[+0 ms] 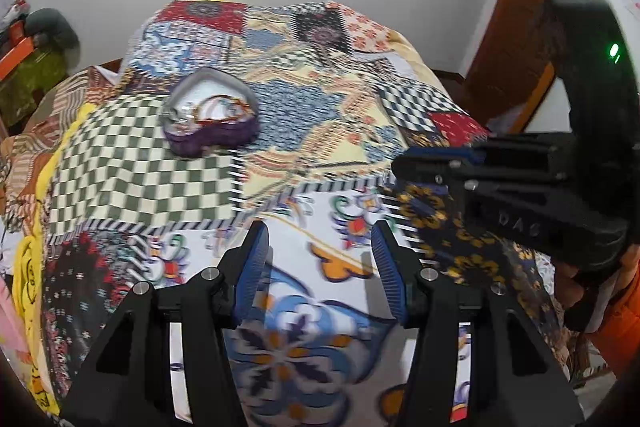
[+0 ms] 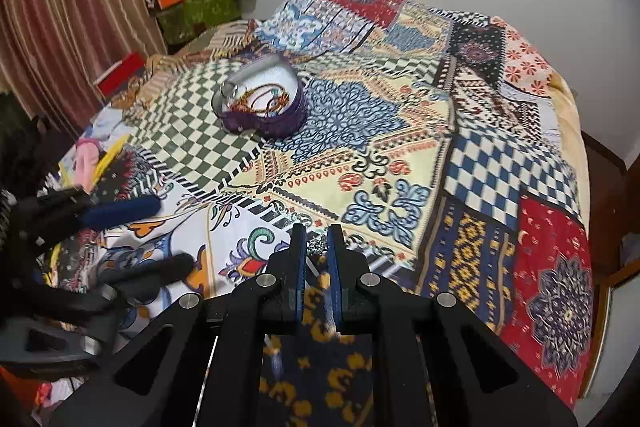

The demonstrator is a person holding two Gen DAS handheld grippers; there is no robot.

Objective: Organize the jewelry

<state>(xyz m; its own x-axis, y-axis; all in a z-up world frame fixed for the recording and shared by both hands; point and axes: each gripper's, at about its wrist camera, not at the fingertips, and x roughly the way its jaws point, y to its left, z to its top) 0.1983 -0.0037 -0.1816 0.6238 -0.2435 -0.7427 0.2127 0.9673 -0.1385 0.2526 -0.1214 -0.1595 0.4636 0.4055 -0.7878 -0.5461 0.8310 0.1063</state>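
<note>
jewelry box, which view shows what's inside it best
The right wrist view: the jewelry box is sharp there, and you look down into it at tangled red and gold bangles. In the left wrist view the box is blurred and seen from a lower angle, so the contents are harder to make out.

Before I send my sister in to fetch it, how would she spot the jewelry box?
Look at the bed under the patchwork quilt. On its green-and-cream checkered patch, toward the far wall, sits the jewelry box. It is the only raised thing on the quilt: heart-shaped, purple outside, white inside, open, with bangles and beads heaped in it.
</note>
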